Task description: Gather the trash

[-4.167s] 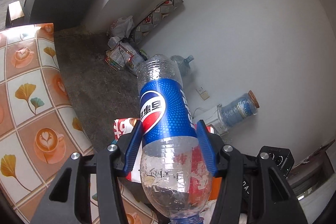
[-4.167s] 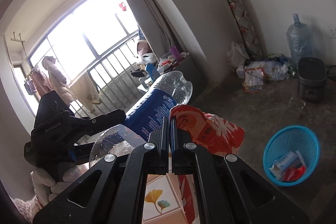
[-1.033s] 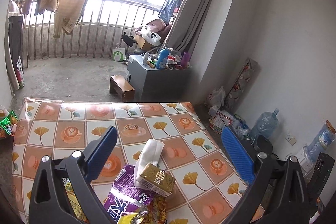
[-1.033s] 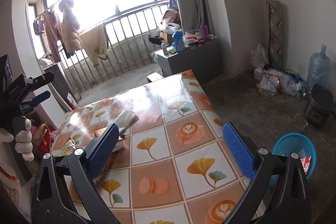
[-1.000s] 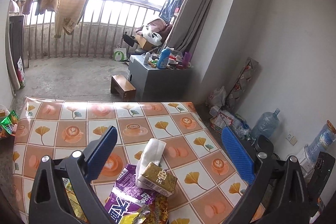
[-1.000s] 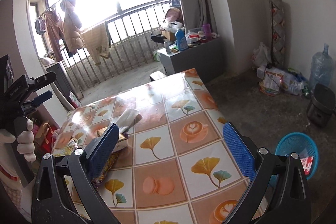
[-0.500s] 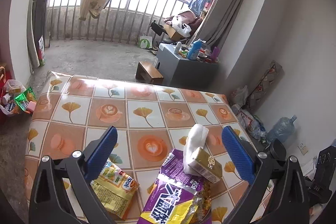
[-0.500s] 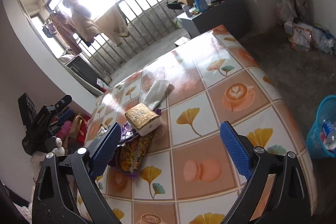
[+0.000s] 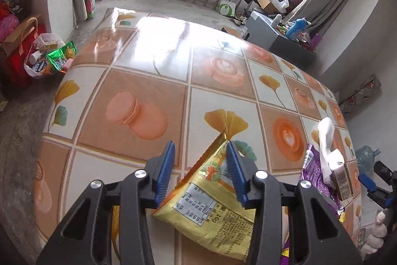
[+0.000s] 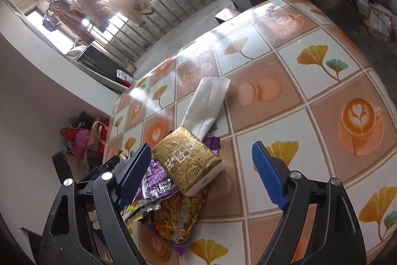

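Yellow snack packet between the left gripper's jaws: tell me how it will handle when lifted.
The yellow snack packet looks like thin crinkled foil, so it is probably light and floppy, sagging outside the left gripper. Its glossy surface may slip. The jaws have just been closing around its corner; a grip there could let it swing.

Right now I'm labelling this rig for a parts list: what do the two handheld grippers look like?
Both match. The left gripper and right gripper each have black plastic arms with triangular cut-outs, round silver screw heads at the joints, and two fingers faced with blue ribbed pads. The hand seen holding the right gripper wears a white glove. No cables show.
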Tool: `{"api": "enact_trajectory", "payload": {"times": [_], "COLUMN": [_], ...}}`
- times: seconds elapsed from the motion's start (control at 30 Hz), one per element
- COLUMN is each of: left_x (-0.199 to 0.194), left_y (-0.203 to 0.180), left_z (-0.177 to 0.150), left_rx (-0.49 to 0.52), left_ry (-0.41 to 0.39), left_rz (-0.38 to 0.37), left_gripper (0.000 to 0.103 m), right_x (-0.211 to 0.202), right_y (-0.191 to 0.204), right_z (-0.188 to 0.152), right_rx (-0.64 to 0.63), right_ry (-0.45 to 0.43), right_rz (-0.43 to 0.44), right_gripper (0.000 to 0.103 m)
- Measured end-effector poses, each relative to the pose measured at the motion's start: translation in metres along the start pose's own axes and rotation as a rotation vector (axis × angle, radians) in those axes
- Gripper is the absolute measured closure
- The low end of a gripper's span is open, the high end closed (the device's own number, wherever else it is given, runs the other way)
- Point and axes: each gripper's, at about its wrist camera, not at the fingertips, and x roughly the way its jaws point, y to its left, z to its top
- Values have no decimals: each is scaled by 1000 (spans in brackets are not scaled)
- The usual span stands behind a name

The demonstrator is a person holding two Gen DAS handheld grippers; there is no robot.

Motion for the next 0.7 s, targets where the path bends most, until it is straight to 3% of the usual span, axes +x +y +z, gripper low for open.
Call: {"api": "enact_trajectory", "payload": {"times": [0.07, 0.27, 0.33, 0.47, 0.7], "left_x": [1, 6, 7, 9, 3], "left_y": [-3, -21, -30, -53, -105], "left_z": [-3, -11, -14, -25, -62], "left_rx": [27, 39, 39, 53, 150], "left_ry": [5, 14, 14, 57, 138], "left_rz": [-38, -128, -140, -227, -358], "left_gripper": [64, 66, 66, 69, 69], "right_x": [13, 78, 93, 86, 41], "right_y": [3, 14, 16, 30, 13], "right_z": [17, 43, 39, 15, -27], "right_rx": [-13, -88, -115, -200, -207], "right_ry": [-10, 49, 76, 129, 145], "right_rz": [-34, -134, -135, -120, -119], "right_gripper": [28, 66, 71, 87, 91]}}
